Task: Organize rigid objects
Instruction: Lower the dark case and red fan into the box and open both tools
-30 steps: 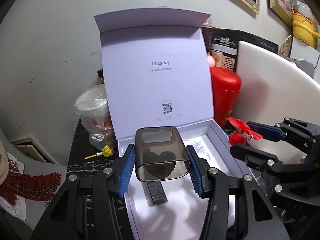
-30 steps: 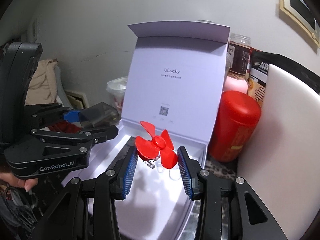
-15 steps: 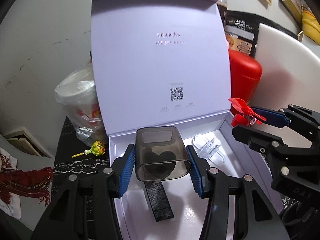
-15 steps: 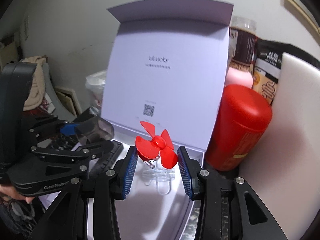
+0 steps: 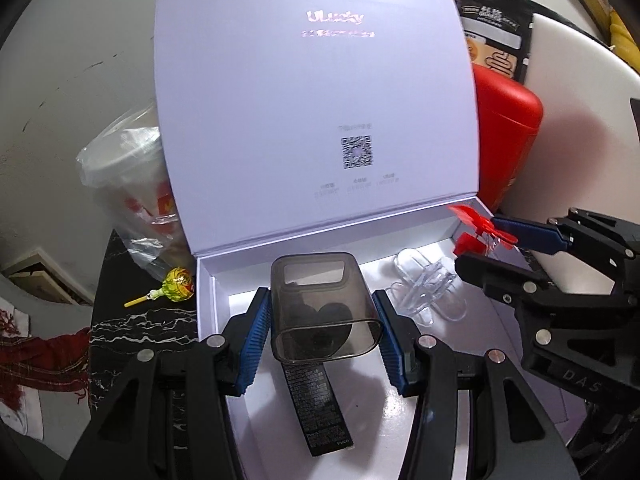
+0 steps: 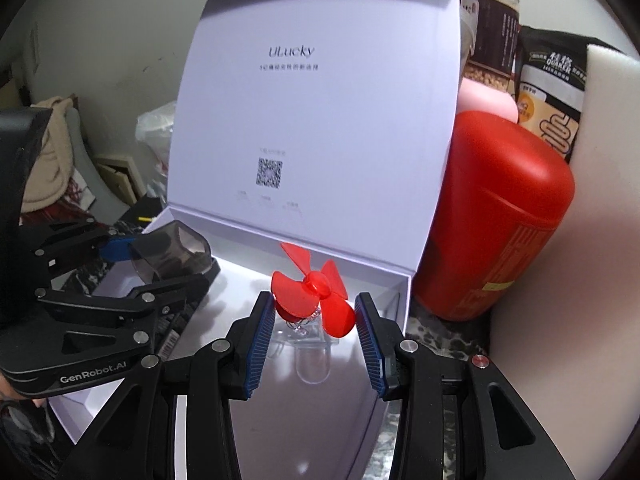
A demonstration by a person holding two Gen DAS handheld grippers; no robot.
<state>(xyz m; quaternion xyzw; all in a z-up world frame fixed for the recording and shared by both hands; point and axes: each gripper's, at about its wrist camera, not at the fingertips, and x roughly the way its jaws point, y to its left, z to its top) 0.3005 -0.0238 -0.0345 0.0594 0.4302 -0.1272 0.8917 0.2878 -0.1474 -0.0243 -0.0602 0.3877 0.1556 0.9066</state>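
Observation:
An open white gift box (image 5: 420, 224) lies on the dark marble top with its lid (image 5: 312, 100) standing upright. My left gripper (image 5: 322, 320) is shut on a smoky grey see-through cover (image 5: 320, 280), held low over the box's left half. A slim black carton (image 5: 320, 408) lies on the box floor beneath it. My right gripper (image 6: 316, 320) is shut on a small red propeller (image 6: 316, 292) over the box's right half. A clear plastic piece (image 6: 312, 360) lies on the floor below the propeller. From the left wrist view, the right gripper (image 5: 488, 248) and propeller (image 5: 476, 224) hang at the box's right rim.
A red canister (image 5: 504, 132) stands tight against the box's right side, with a white foam board (image 5: 580, 120) behind it. A bagged cup (image 5: 132, 184) and a lollipop (image 5: 176, 286) sit left of the box. A jar (image 6: 492, 20) and a black food bag (image 6: 552, 92) stand behind.
Both grippers have sunk and moved forward over the box, each keeping its object. The box floor, black carton and clear piece now show closer beneath them.

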